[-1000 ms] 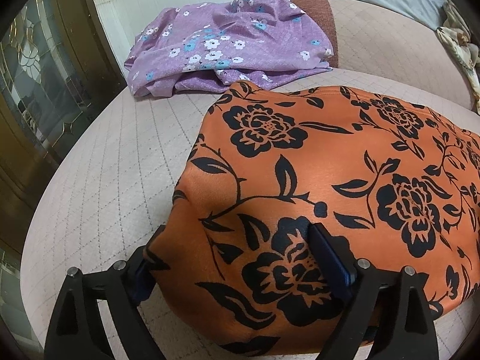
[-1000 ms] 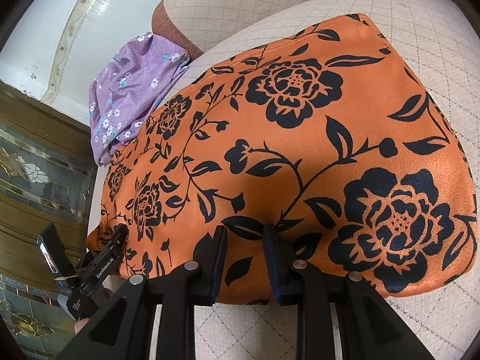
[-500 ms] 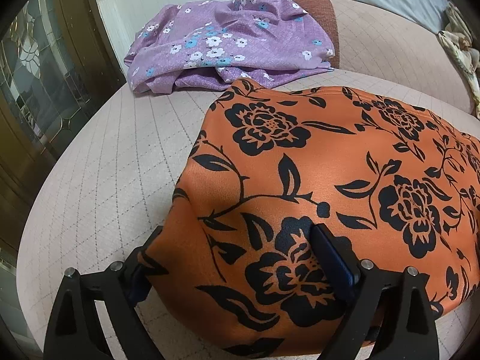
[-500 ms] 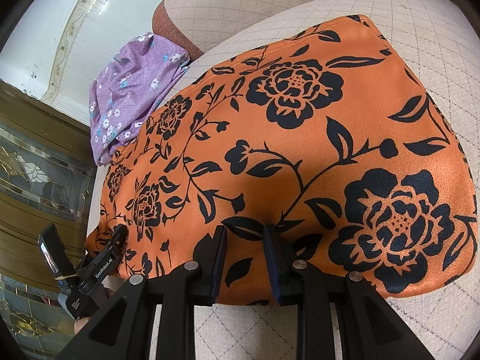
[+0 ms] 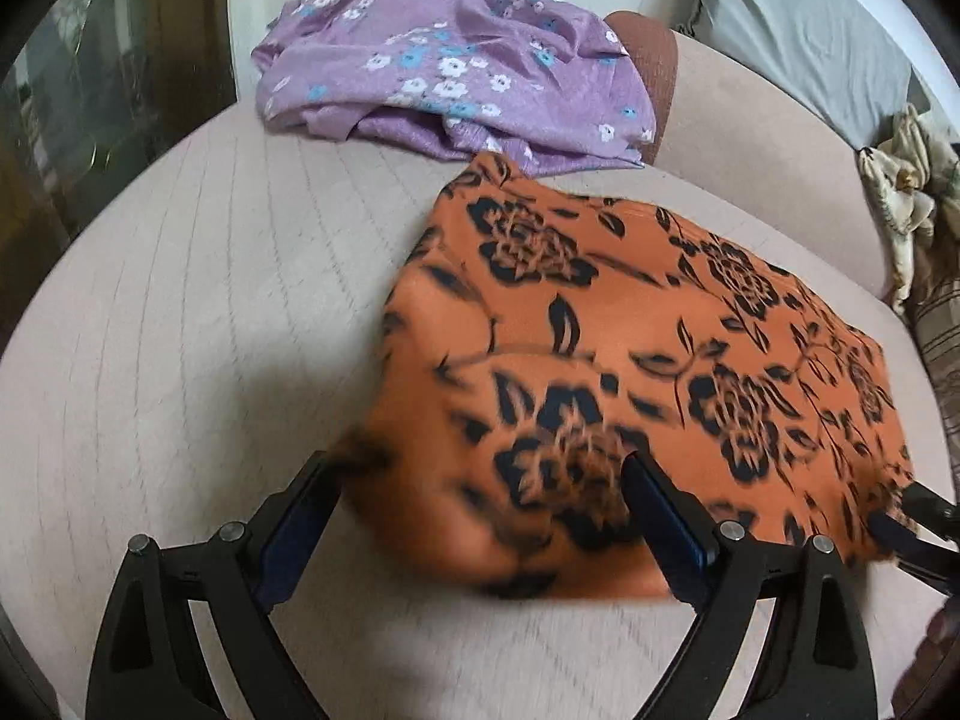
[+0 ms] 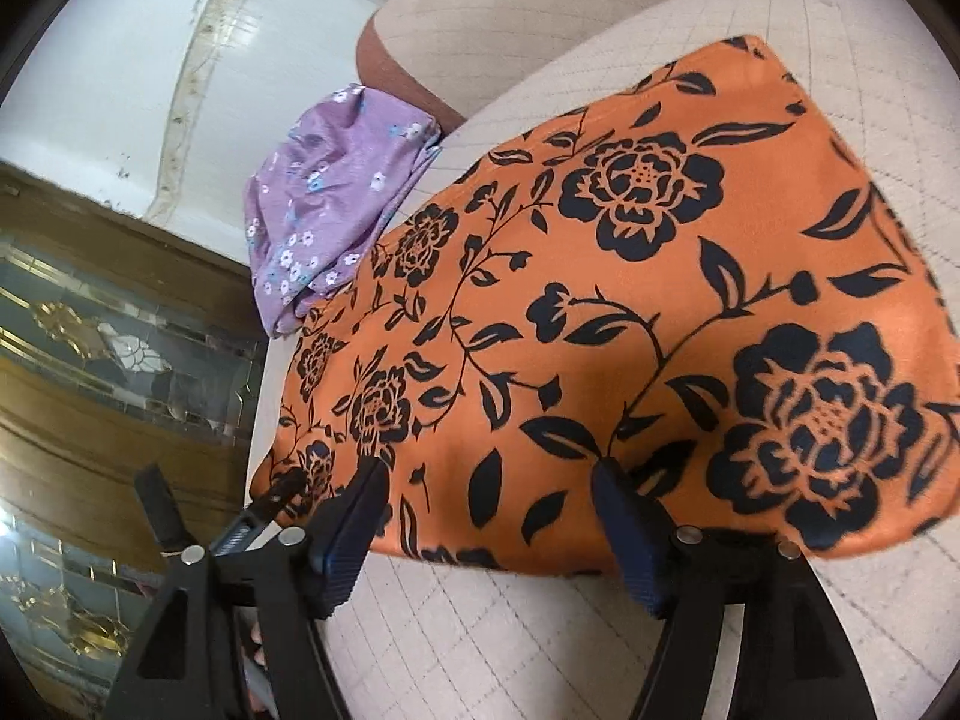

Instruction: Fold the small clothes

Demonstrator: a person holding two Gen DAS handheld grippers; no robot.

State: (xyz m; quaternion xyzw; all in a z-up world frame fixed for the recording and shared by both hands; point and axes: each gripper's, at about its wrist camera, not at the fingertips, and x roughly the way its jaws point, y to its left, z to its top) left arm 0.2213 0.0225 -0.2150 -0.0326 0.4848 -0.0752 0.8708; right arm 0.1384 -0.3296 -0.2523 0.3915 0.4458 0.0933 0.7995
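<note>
The orange cloth, printed with black roses and leaves, is seen lying folded into a broad, roughly rectangular stack on the quilted beige cushion, its near edge doubled over and rounded, its far edge straighter. The surface is smooth for the most part, with slight puffing toward the near edge; in the left wrist view the near corner is blurred, so its exact lie cannot be made out. This piece is judged to be nearly finished: a fold appears to be laid down, and a release is under way. Whether a further fold is wanted cannot be told. The right gripper is caught with its jaws opening, the near edge of the cloth lying between them but no longer pinched. The left gripper is held wide, with the cloth's near corner between its fingers; no pressing of the pads on the fabric is shown. Beyond the orange cloth, and touching its far corner, a purple cloth with small white and blue flowers is seen in a crumpled heap, judged to be still unfolded and so left to do. A grey pillow is seen behind.
</note>
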